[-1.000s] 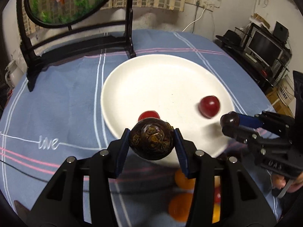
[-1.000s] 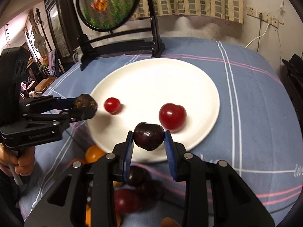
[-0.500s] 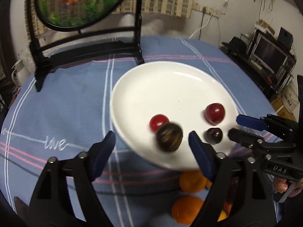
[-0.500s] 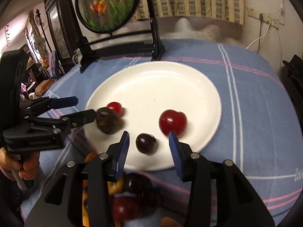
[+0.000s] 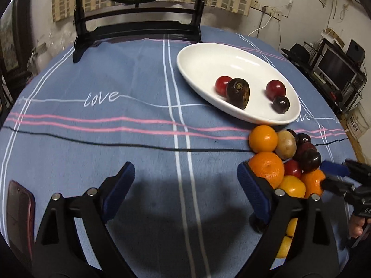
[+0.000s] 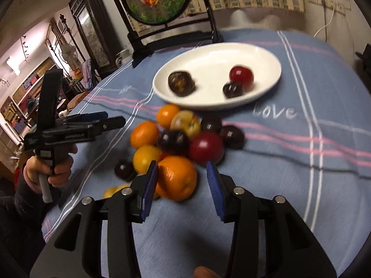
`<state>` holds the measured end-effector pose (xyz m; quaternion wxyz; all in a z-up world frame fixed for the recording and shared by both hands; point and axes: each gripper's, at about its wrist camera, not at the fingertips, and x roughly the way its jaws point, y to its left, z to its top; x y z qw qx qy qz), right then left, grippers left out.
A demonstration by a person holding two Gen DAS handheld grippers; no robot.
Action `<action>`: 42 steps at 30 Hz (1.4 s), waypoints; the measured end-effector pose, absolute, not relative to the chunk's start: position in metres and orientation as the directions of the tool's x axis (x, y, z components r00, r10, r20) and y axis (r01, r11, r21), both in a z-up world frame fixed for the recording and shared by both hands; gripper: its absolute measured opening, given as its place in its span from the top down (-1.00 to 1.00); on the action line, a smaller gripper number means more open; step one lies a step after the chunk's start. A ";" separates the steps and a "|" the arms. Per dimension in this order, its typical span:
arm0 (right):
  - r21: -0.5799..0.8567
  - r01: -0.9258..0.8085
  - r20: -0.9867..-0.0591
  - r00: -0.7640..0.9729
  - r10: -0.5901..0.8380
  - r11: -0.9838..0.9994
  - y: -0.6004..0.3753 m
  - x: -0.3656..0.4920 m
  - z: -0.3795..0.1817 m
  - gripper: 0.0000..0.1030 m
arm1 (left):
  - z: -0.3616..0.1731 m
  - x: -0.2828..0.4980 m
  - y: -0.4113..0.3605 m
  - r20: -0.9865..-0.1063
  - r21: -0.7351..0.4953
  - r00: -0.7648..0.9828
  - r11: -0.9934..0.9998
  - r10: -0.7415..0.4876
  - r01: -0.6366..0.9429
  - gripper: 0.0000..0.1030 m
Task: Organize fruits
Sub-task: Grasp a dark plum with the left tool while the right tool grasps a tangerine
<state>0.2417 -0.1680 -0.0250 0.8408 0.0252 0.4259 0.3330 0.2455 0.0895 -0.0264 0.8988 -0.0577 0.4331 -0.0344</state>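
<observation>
**Four fruits on your plate, both claws empty**

Your glossy white oval plate (image 5: pixel 208 58) holds four round fruits: two smooth red ones, one small dark cherry (image 5: pixel 281 104) and one mottled brown fruit (image 5: pixel 238 93). The heap (image 6: pixel 176 139) of dimpled oranges and dark plums lies on the cloth-covered bench (image 5: pixel 116 139) just beside it. Your left claw (image 5: pixel 185 187) has just spread wide, empty; your right claw (image 6: pixel 183 185) stands apart.

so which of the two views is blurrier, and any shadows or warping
Right wrist view is blurrier: the plate and fruit pile are smeared. Left wrist view is sharp, with a dark shadow on the cloth between its fingers. Both bend edges, fisheye style.
</observation>
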 end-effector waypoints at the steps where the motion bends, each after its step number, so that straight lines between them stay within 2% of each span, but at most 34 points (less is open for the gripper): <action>1: 0.322 -0.541 -0.702 0.413 0.579 0.777 -0.167 0.240 -0.026 0.16 | -0.026 0.245 0.091 -0.772 -0.141 0.625 0.990 -0.114 0.008 -0.79; 10: 0.344 -0.551 -0.717 0.369 0.592 0.760 -0.161 0.241 -0.033 0.15 | -0.025 0.245 0.087 -0.773 -0.146 0.620 0.989 -0.136 0.035 -0.80; 11: 0.344 -0.549 -0.721 0.366 0.589 0.762 -0.160 0.242 -0.035 0.09 | -0.025 0.244 0.086 -0.772 -0.148 0.620 0.988 -0.140 0.039 -0.80; 12: 0.344 -0.545 -0.724 0.365 0.586 0.764 -0.160 0.243 -0.037 -0.17 | -0.024 0.243 0.085 -0.772 -0.149 0.619 0.988 -0.144 0.044 -0.80; 13: 0.350 -0.540 -0.727 0.359 0.585 0.766 -0.160 0.244 -0.039 -0.18 | -0.023 0.242 0.084 -0.771 -0.151 0.619 0.987 -0.150 0.051 -0.80; 18: 0.382 -0.527 -0.717 0.348 0.603 0.759 -0.162 0.245 -0.045 -0.14 | -0.017 0.236 0.079 -0.759 -0.148 0.630 0.986 -0.166 0.082 -0.80; 21: 0.398 -0.530 -0.708 0.342 0.618 0.749 -0.162 0.246 -0.044 0.11 | -0.016 0.236 0.080 -0.758 -0.150 0.630 0.985 -0.170 0.085 -0.80; 24: 0.418 -0.523 -0.706 0.327 0.628 0.743 -0.166 0.247 -0.044 0.14 | -0.019 0.235 0.078 -0.772 -0.170 0.602 0.979 -0.204 0.113 -0.80; 28: 0.405 -0.519 -0.700 0.353 0.621 0.752 -0.170 0.247 -0.038 0.14 | -0.021 0.228 0.067 -0.790 -0.191 0.540 0.953 -0.291 0.235 -0.78; 29: 0.400 -0.519 -0.702 0.356 0.616 0.756 -0.170 0.247 -0.039 0.14 | -0.023 0.225 0.063 -0.791 -0.200 0.523 0.942 -0.318 0.271 -0.75; 31: 0.402 -0.516 -0.706 0.351 0.615 0.756 -0.169 0.248 -0.040 0.14 | -0.025 0.221 0.057 -0.795 -0.220 0.492 0.924 -0.355 0.311 -0.50; 34: 0.389 -0.518 -0.716 0.351 0.604 0.762 -0.167 0.247 -0.042 0.14 | -0.031 0.220 0.048 -0.807 -0.231 0.453 0.909 -0.378 0.347 -0.25; 40: 0.380 -0.518 -0.722 0.351 0.596 0.766 -0.167 0.247 -0.043 0.14 | -0.039 0.220 0.035 -0.817 -0.238 0.419 0.895 -0.395 0.378 -0.14; 42: 0.377 -0.519 -0.723 0.352 0.594 0.767 -0.166 0.247 -0.044 0.14 | -0.041 0.221 0.034 -0.819 -0.242 0.413 0.893 -0.397 0.378 -0.04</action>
